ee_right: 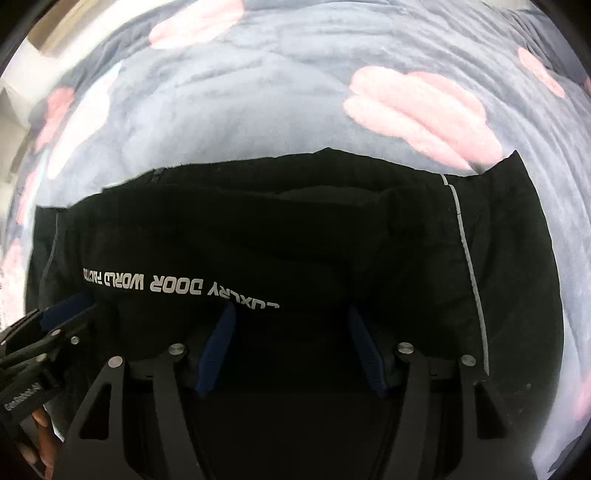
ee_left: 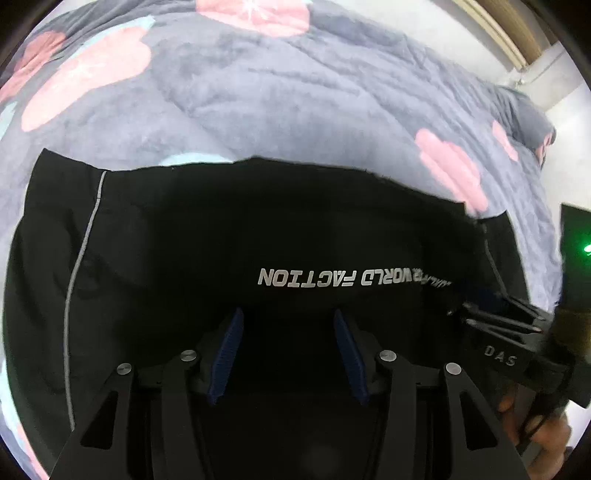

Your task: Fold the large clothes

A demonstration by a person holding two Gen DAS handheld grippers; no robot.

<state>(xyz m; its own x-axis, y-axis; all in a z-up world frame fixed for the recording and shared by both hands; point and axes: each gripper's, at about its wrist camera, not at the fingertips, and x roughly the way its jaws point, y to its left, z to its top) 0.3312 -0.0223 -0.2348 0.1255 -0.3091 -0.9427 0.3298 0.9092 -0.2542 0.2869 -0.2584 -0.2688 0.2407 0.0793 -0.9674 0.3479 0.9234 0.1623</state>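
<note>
A black garment (ee_left: 184, 240) with white lettering and a thin grey seam stripe lies flat on a grey quilt with pink flowers (ee_left: 258, 92). My left gripper (ee_left: 288, 321) is open, its blue pads (ee_left: 229, 350) spread above the garment's near part. My right gripper (ee_right: 291, 317) is open too, blue pads (ee_right: 216, 350) apart over the same garment (ee_right: 332, 229). Each gripper shows at the edge of the other's view: the right one in the left wrist view (ee_left: 491, 325), the left one in the right wrist view (ee_right: 62, 317). Nothing is held between either pair of pads.
The quilt (ee_right: 258, 92) covers the whole bed around the garment. A pale wall and a wooden frame (ee_left: 517, 33) show at the top right of the left wrist view. A dark device with a green light (ee_left: 580, 243) stands at the right edge.
</note>
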